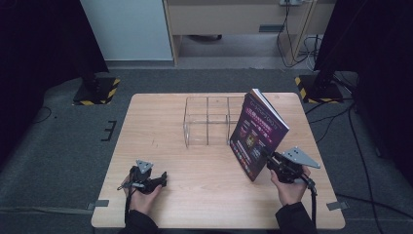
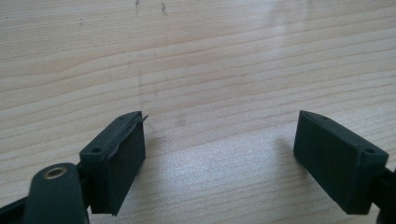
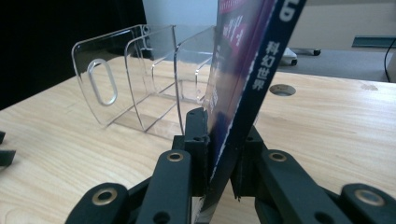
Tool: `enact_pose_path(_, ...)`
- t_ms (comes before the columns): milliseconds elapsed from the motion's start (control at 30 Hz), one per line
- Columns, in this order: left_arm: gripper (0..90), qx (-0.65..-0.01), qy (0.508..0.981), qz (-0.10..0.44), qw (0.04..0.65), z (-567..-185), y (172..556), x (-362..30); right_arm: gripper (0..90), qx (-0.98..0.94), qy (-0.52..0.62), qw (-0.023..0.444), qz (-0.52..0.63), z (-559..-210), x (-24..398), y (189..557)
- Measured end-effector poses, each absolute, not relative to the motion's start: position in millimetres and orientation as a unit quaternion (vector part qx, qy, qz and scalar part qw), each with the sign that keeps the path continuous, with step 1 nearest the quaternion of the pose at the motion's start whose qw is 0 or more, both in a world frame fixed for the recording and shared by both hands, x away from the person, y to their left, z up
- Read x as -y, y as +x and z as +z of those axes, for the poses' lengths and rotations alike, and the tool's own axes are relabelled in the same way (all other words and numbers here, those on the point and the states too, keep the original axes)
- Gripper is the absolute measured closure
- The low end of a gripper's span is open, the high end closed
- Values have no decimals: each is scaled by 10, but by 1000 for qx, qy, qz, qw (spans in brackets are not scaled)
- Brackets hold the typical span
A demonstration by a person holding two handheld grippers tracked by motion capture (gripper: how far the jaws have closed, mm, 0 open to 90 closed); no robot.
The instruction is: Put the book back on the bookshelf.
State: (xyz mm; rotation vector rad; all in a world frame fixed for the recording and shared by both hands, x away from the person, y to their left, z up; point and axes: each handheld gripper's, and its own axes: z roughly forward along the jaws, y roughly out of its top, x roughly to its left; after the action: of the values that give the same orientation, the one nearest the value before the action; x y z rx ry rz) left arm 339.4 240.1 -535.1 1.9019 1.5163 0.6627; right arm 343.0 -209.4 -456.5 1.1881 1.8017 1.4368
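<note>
One magazine [image 1: 258, 134] is standing upright, pinched by the right gripper [image 1: 271, 163] beside one clear rack [image 1: 207, 122] (three compartments); the left gripper [image 1: 160, 179] is resting spread on the table [image 1: 204, 195].

There is one desk [image 1: 195, 195]. On it sits one book [image 1: 257, 134], at about 3 o'clock from the middle of the desk. There is one clear plastic holder [image 1: 207, 122] at 12 o'clock, and it has three slots side by side. There are two hand-held grippers: the left hand-held gripper [image 1: 163, 179] at 7 o'clock and the right hand-held gripper [image 1: 267, 157] at 4 o'clock. Each has two black jaws. Two hands hold them, one each.
</note>
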Motion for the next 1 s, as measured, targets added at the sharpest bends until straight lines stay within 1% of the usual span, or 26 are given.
enact_pose_path(300,159,-573,719,250,305,-5351,3394,-2401,799,-678,439,263,528,-4591,2084,3357)
enact_pose_path(367,159,-573,719,250,305,-5351,3394,-2401,786,-675,434,271,531,-4560,2075,3352)
enact_pose_path(500,159,-573,719,250,305,-5351,3394,-2401,752,-661,431,285,544,-4413,2062,3373)
enact_pose_path(700,158,-573,719,250,305,-5350,3394,-2401,728,-644,431,303,555,-4154,2085,3468)
enact_pose_path(833,158,-572,719,250,305,-5350,3394,-2401,772,-636,439,306,556,-4067,2106,3501)
enact_pose_path(867,158,-572,719,250,305,-5351,3394,-2401,792,-637,440,304,555,-4061,2108,3504)
enact_pose_path(1000,158,-572,719,250,305,-5351,3394,-2401,821,-627,453,292,562,-4058,2103,3503)
